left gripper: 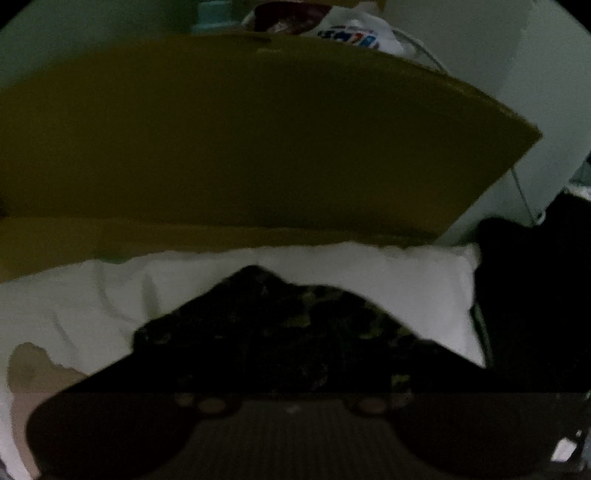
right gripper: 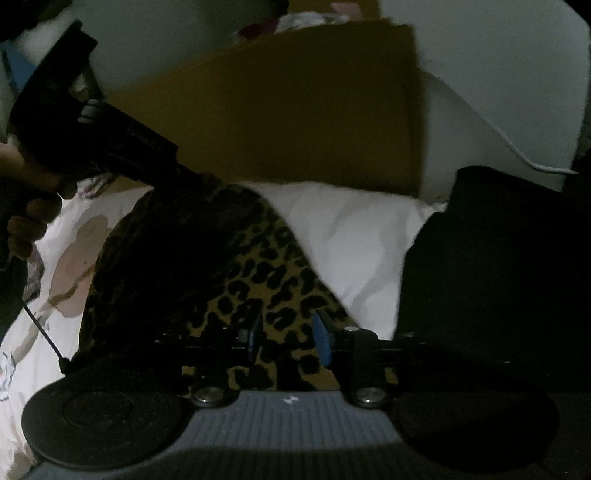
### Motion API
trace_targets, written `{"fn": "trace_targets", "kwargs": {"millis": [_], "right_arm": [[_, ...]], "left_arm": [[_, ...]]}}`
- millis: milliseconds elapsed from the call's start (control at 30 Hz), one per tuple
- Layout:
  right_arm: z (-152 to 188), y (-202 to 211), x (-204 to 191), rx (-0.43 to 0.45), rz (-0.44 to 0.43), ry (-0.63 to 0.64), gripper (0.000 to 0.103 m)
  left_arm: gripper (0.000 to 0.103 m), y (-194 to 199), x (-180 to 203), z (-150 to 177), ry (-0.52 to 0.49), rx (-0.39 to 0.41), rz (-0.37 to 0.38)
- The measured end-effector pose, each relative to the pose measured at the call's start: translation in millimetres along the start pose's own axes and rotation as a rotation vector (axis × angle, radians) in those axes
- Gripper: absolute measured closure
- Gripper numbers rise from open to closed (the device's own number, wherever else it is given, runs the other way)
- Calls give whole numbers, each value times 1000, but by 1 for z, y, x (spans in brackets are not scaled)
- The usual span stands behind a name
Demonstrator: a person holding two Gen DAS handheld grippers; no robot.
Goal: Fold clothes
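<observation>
- Dim room: a white bed (right gripper: 351,240) carries everything, its sheet printed with pale blotches toward the left edge.
- Cardboard box (right gripper: 295,122) stands along the bed's far edge, walling that side; a pale wall rises behind it, and a printed bag (left gripper: 351,33) shows over its top.
- Leopard-print garment (right gripper: 258,266) lies mid-bed, running from the near edge up toward the box; its left half is in deep shadow.
- Dark bulk (right gripper: 498,258) fills the bed's right side, close beside the garment, with a wedge of bare sheet between them.
- Right gripper (right gripper: 286,338) sits low over the garment's near end, its blue-tipped fingers (right gripper: 321,339) apart with the print showing between them; I cannot tell whether they pinch cloth.
- Left gripper (right gripper: 92,129), held in a hand (right gripper: 29,206), reaches down to the garment's far left edge near the box; its tip is lost in shadow, so its grasp cannot be told.
- Open sheet lies left of the garment and in the wedge to its right.
</observation>
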State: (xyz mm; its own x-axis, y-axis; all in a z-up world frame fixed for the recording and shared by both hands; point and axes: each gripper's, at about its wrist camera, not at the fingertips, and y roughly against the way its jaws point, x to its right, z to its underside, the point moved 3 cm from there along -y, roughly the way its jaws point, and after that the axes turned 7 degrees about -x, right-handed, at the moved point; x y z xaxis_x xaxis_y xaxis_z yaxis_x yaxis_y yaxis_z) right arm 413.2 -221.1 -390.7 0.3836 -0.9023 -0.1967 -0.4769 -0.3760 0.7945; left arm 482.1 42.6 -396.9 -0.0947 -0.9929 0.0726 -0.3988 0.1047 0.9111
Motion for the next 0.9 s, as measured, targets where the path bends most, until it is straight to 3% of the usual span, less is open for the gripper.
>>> {"fn": "trace_targets", "kwargs": {"millis": [233, 633, 733, 900], "right_arm": [[5, -29, -16, -55, 38, 78, 66], [5, -39, 9, -113, 205, 97, 66], [7, -37, 17, -112, 224, 87, 51], [5, -29, 20, -112, 234, 94, 51]], "left_arm": [[60, -24, -4, 9, -24, -32, -36], [59, -48, 8, 9, -92, -55, -55], [57, -56, 15, 12, -146, -58, -81], [55, -59, 28, 17, -249, -51, -143]]}}
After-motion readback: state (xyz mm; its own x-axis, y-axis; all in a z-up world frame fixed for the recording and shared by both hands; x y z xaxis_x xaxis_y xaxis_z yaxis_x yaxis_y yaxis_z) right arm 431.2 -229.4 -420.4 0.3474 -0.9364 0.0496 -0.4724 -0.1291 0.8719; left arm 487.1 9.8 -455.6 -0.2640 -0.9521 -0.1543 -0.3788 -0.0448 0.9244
